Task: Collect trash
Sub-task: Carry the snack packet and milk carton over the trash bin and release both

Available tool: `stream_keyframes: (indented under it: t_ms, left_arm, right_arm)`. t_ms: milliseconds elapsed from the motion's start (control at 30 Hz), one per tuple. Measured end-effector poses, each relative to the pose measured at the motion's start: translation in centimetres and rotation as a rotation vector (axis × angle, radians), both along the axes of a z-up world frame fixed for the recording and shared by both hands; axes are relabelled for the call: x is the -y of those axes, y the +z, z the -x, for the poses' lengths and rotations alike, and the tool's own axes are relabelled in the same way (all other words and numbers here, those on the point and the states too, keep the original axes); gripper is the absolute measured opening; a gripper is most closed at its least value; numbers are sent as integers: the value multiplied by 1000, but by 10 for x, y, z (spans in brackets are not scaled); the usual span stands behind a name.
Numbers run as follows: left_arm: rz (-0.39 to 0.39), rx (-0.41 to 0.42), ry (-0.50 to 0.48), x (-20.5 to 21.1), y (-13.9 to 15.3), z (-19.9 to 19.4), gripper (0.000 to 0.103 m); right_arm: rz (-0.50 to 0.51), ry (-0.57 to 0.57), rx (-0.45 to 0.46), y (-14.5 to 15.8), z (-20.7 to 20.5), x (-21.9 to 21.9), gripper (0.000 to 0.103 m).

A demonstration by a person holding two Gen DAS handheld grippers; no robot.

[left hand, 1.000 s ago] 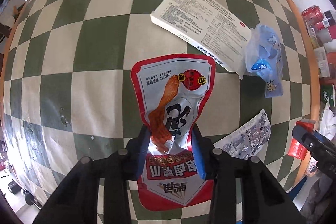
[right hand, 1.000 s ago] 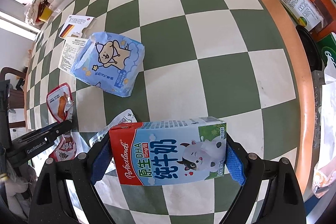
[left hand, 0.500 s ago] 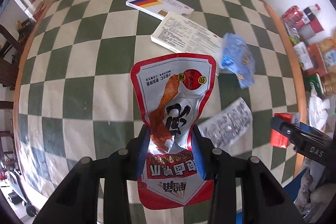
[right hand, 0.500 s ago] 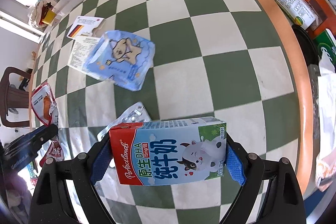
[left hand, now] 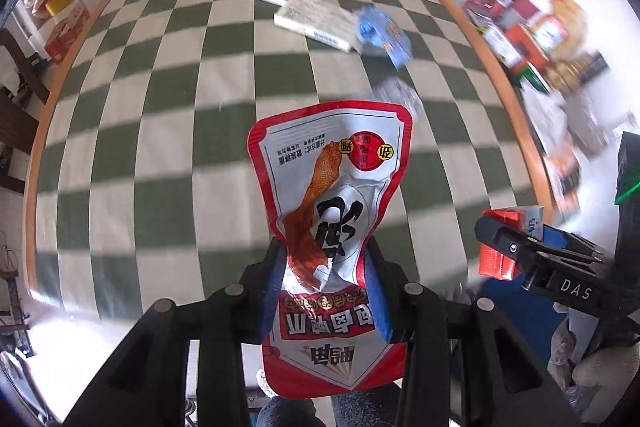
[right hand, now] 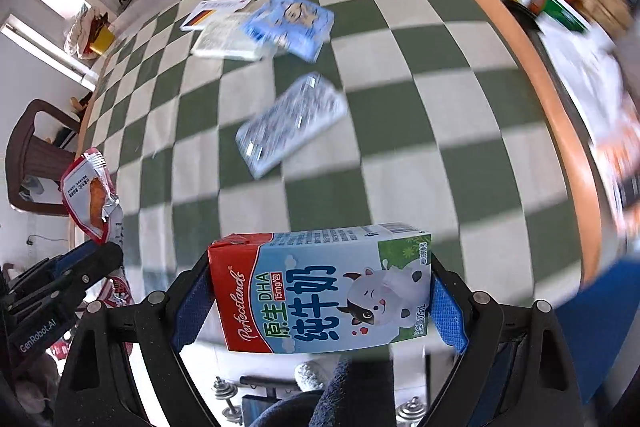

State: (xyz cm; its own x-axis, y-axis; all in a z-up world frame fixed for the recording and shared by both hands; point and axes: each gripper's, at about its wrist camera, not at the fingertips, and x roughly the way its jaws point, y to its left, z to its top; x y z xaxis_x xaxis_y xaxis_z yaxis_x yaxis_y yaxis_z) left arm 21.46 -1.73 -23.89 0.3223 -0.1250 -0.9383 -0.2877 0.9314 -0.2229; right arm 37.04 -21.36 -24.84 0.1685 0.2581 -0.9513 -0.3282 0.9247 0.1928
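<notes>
While left gripper pinches snack wrapper midway, right gripper clamps milk carton w/ 2 pads.

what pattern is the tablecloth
Green and cream checkerboard tablecloth, clearest in the right wrist view.

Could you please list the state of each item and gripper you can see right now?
Left gripper: shut on the snack wrapper.
Snack wrapper: crumpled, held off the table.
Right gripper: shut on the milk carton.
Milk carton: lying sideways, held off the table.
Blister pack: flat on the table.
Blue packet: lying on the table.
</notes>
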Motion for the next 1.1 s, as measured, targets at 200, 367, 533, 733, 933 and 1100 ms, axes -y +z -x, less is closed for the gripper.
stream_keyframes:
  t_ms: [200, 367, 533, 733, 933, 1100]
  left_arm:
    - [99, -49, -7, 15, -25, 115, 34]
    - [187, -156, 23, 24, -79, 186, 34]
    - [234, -211, 60, 26, -153, 204, 35]
    - [230, -228, 87, 17, -279, 176, 35]
    - [260, -280, 78, 7, -410, 136, 43]
    - [248, -351, 60, 3, -475, 120, 47]
  right_arm:
    - [-40, -77, -28, -10, 125, 38, 93]
    - [-23, -100, -173, -66, 220, 61, 93]
    - [-18, -111, -292, -142, 268, 69, 93]
    - [-94, -212, -385, -270, 260, 71, 93]
    - [-178, -335, -473, -411, 222, 66, 93]
    - [-233, -371, -522, -500, 198, 51, 93]
